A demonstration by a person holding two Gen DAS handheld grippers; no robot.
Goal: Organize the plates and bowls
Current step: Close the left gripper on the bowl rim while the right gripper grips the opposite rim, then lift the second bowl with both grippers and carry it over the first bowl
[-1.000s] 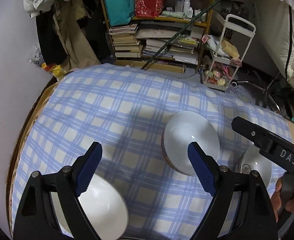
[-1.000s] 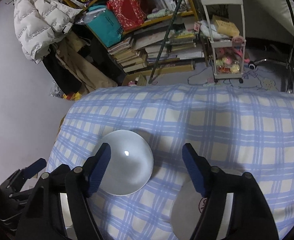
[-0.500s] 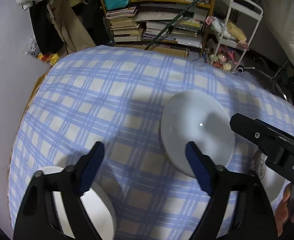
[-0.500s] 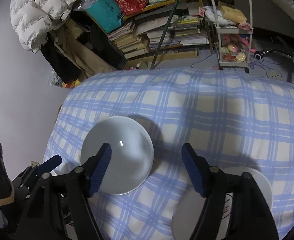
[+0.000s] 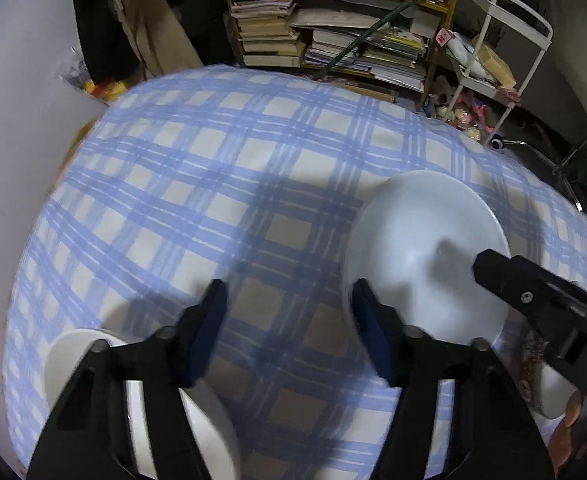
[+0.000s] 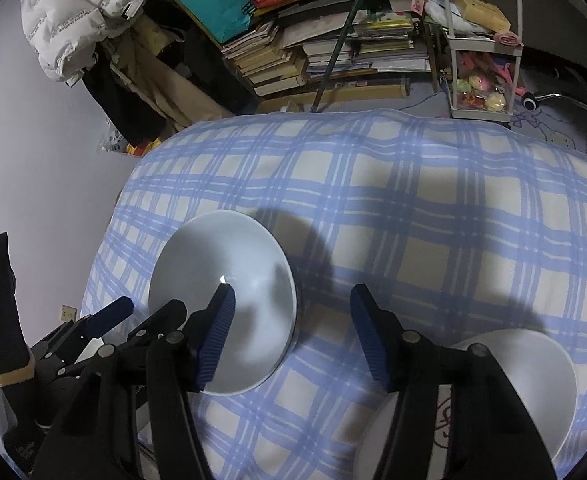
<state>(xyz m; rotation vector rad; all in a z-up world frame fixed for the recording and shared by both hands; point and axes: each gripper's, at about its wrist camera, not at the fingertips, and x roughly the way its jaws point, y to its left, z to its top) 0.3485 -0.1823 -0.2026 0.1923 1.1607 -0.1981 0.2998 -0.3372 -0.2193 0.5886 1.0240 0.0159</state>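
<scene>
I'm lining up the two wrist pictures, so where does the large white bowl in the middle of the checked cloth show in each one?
Left wrist view: the large white bowl sits right of centre, just beyond the left claw's right-hand finger.
Right wrist view: the same bowl lies left of centre, partly behind the right claw's left-hand finger.
Shared landmark: the stacked books beyond the far edge of the blue checked cloth.
</scene>
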